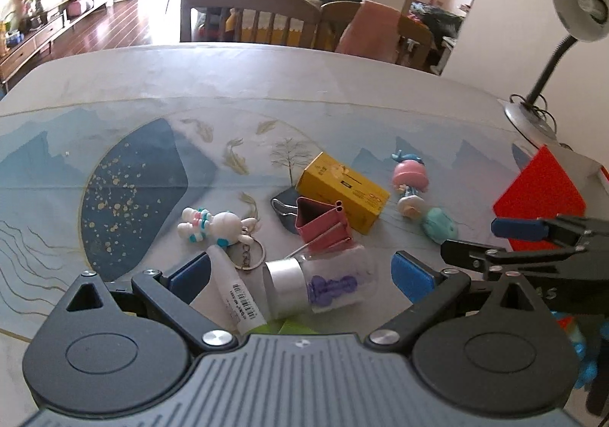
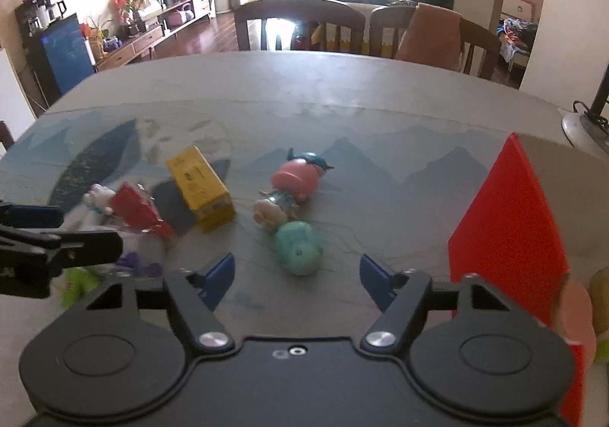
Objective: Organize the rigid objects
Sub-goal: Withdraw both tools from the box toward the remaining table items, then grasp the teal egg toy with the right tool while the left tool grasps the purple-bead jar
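Gaping wide, left gripper (image 1: 300, 274) straddles clear jar (image 1: 319, 282); right gripper (image 2: 297, 274) half-open, empty

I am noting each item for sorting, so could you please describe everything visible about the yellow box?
The yellow box is a small oblong carton, apparently cardboard, with dark print and a small label on its top face. It looks closed and lies flat on its long side on the patterned table mat. A pink binder clip lies against its near side; whether they touch is unclear.

Left gripper (image 1: 300, 272): grey ribbed housing, black linkage arms, silver pivot screws, blue finger pads (image 1: 413, 274). Right gripper (image 2: 297, 276): black housing, matching linkages, screws and pads.
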### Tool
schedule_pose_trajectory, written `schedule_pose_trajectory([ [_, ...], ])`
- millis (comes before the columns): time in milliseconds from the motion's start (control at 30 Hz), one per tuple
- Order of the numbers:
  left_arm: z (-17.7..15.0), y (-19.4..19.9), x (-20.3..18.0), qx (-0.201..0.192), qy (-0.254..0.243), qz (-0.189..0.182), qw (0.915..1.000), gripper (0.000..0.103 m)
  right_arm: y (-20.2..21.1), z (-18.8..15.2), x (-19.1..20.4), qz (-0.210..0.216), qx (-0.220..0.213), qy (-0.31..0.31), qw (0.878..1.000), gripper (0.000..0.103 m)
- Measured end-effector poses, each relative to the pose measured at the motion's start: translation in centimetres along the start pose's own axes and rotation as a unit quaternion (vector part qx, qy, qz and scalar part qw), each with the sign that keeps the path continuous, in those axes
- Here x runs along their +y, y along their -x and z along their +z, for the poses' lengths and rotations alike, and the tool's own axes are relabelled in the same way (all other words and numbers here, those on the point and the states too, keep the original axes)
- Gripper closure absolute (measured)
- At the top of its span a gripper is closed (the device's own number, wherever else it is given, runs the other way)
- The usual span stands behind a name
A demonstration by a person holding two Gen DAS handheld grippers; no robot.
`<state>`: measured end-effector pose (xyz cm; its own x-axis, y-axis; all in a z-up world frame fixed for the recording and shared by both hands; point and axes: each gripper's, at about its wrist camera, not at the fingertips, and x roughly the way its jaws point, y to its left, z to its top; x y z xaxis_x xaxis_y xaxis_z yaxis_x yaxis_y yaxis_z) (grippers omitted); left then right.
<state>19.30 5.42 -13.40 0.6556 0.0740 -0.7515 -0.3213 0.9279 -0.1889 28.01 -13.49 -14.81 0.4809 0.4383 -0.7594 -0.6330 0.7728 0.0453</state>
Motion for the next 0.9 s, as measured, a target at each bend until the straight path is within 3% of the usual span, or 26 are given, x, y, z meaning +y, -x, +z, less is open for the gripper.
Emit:
schedule_pose_trajectory([
  [600,-0.9,-2.3,-2.0,-0.019,0.0,0.047,0.9987,0.003,-2.5,0.0,0.2,-0.001,-0.003,0.022,1.0,0.065],
  [667,-1.0,-2.3,-2.3,-0.021,-0.008,0.056,0.9982,0.008,-2.5,0.1,0.1,-0.001,-0.003,0.019,1.0,0.068],
  [767,-1.0,-2.3,-2.6,-0.018,-0.013,0.054,0.9983,0.026,-2.4,0.1,0.0,0.001,-0.004,0.018,1.0,0.073],
  [900,-1.1,-2.3,-2.7,-0.015,-0.011,0.063,0.9978,0.029,-2.3,0.1,0.0,0.0,-0.003,0.016,1.0,0.073],
])
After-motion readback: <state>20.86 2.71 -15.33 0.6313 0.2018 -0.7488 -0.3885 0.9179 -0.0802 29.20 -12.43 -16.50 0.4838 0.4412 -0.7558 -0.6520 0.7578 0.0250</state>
